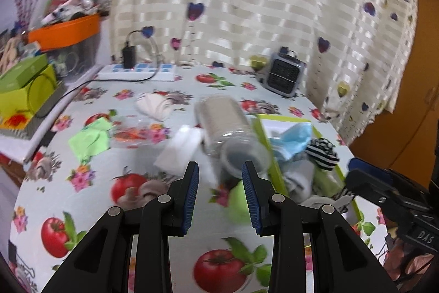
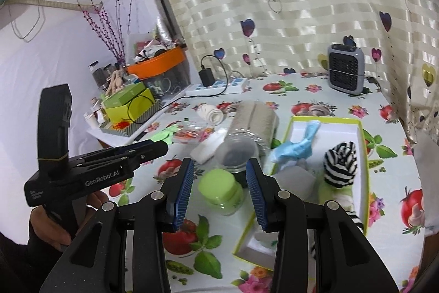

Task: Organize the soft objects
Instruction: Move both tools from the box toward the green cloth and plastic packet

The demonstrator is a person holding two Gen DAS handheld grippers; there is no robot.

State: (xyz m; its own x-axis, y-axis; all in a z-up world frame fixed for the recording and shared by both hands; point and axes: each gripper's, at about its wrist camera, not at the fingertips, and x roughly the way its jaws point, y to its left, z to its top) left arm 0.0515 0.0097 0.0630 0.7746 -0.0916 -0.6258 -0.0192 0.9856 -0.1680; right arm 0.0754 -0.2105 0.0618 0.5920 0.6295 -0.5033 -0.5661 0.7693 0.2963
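A green-rimmed white box on the table holds a blue face mask, a black-and-white striped sock and other soft cloths; it also shows in the left wrist view. A rolled beige sock, a green cloth and a white sponge lie loose on the table. My right gripper is open and empty above a green-lidded jar. My left gripper is open and empty, near the mouth of a clear plastic jar lying on its side.
A floral tablecloth covers the table. A grey mini fan and a power strip with a charger stand at the back by the curtain. Cluttered boxes and an orange tub sit at the left. A clear plastic packet lies by the green cloth.
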